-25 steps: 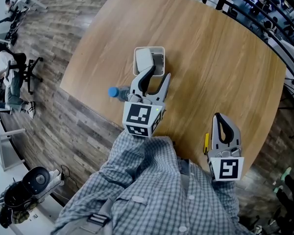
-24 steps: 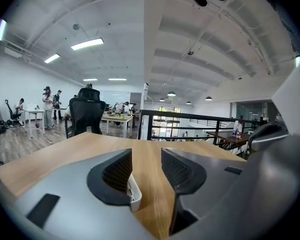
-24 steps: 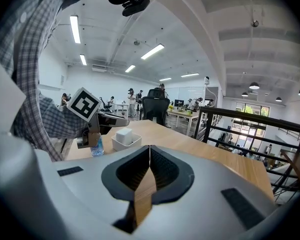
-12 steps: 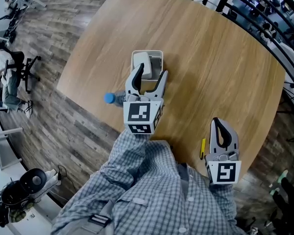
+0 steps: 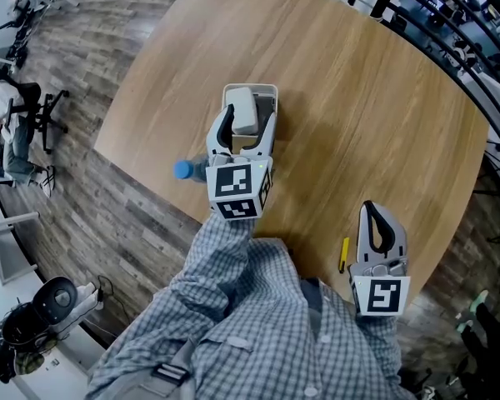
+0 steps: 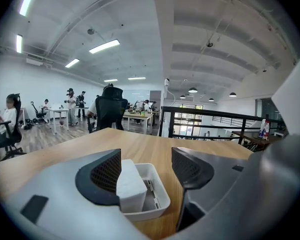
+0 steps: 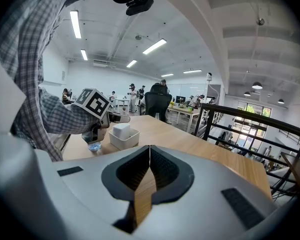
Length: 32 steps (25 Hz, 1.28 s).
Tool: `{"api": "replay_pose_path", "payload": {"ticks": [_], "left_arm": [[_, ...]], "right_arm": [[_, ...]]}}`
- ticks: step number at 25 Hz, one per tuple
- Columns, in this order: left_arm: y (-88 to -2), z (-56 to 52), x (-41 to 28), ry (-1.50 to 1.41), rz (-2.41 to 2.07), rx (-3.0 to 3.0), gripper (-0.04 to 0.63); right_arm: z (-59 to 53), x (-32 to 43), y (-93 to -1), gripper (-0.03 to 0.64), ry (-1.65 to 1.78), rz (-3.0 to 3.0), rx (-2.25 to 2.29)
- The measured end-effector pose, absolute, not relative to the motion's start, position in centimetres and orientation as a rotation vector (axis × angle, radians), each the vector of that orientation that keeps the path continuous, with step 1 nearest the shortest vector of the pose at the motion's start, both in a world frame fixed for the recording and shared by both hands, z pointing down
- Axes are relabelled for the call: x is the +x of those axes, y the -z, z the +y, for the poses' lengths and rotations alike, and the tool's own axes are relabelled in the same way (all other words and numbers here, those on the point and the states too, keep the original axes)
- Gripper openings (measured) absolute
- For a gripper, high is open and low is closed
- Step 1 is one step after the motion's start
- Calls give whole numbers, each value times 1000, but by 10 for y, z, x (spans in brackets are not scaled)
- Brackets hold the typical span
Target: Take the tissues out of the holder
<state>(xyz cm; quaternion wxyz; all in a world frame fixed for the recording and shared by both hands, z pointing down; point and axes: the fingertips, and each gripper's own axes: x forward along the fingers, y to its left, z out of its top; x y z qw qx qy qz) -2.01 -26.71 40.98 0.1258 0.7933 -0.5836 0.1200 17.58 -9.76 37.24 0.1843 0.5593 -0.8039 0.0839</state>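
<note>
A white tissue pack [image 5: 242, 109] stands up out of a white holder [image 5: 272, 92] on the round wooden table [image 5: 358, 98]. My left gripper [image 5: 243, 132] reaches over the holder's near end, its jaws opening wide on either side of the pack. In the left gripper view the pack [image 6: 130, 188] sits close beside the left pad [image 6: 106, 171], with a wide gap to the right pad, and the holder [image 6: 159, 200] lies below. My right gripper [image 5: 379, 222] rests near the table's front edge, shut and empty; its jaws [image 7: 150, 156] meet with nothing between them.
A bottle with a blue cap [image 5: 182, 170] lies just left of my left gripper. A yellow pen [image 5: 344, 254] lies left of my right gripper. A black railing [image 5: 450, 32] runs past the table's far right. Office chairs and people are on the floor at left.
My left gripper has moved forward over the holder and its jaws have spread from half closed to wide, now straddling the pack. The right gripper has barely shifted.
</note>
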Motion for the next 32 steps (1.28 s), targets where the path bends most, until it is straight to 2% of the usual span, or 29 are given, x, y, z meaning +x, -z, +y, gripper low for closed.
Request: {"api": "replay_pose_path", "payload": {"ticks": [32], "left_arm": [[-455, -288, -43, -504, -1863, 2175, 308]], "right_arm": [[-90, 194, -404, 14, -339, -2192, 1496]]}}
